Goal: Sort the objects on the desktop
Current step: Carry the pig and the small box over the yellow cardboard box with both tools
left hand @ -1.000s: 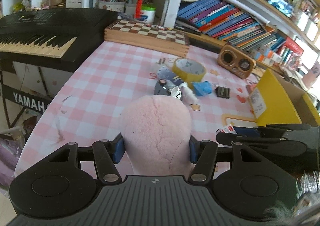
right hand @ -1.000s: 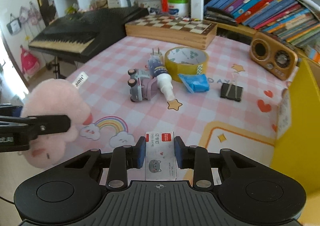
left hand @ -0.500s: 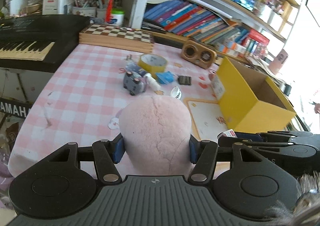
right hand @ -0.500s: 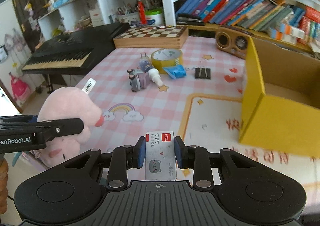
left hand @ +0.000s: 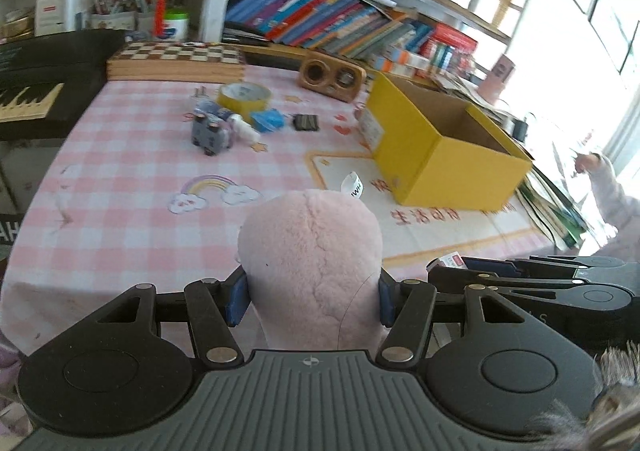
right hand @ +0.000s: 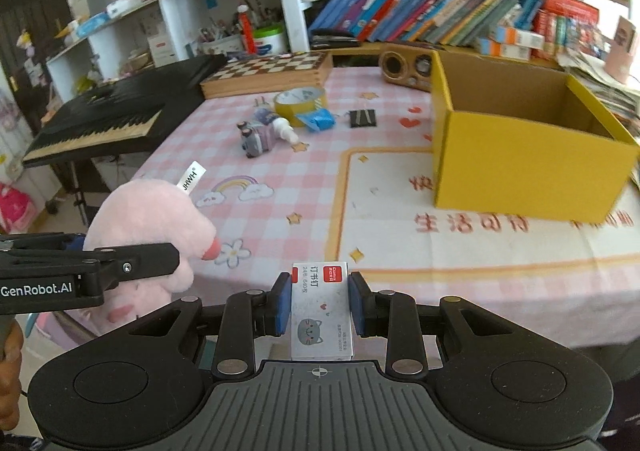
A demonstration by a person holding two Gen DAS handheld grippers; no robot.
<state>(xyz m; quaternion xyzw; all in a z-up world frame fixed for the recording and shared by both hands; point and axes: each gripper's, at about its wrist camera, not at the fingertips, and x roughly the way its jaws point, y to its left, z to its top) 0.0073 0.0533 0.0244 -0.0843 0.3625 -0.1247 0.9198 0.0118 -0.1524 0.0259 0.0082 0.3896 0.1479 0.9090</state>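
My left gripper (left hand: 308,301) is shut on a pink plush toy (left hand: 312,251) with a white tag, held above the near table edge. The plush (right hand: 152,227) also shows at the left of the right wrist view. My right gripper (right hand: 319,301) is shut on a small white box of staples (right hand: 320,311) with a cat drawing; the same box (left hand: 450,262) peeks out at the right of the left wrist view. An open yellow cardboard box (right hand: 520,131) stands on the table ahead and to the right, apart from both grippers.
On the pink checked tablecloth (left hand: 140,179) lie a toy car (left hand: 210,131), a glue bottle (left hand: 240,125), a yellow tape roll (left hand: 244,95), a blue packet (left hand: 268,119) and a binder clip (left hand: 306,122). A chessboard (left hand: 176,57), wooden radio (left hand: 332,77), keyboard (right hand: 108,119) and bookshelves stand behind.
Both grippers have swung to the right with their loads and drawn back from the table. The yellow box has come fully into view; the loose objects now look farther off.
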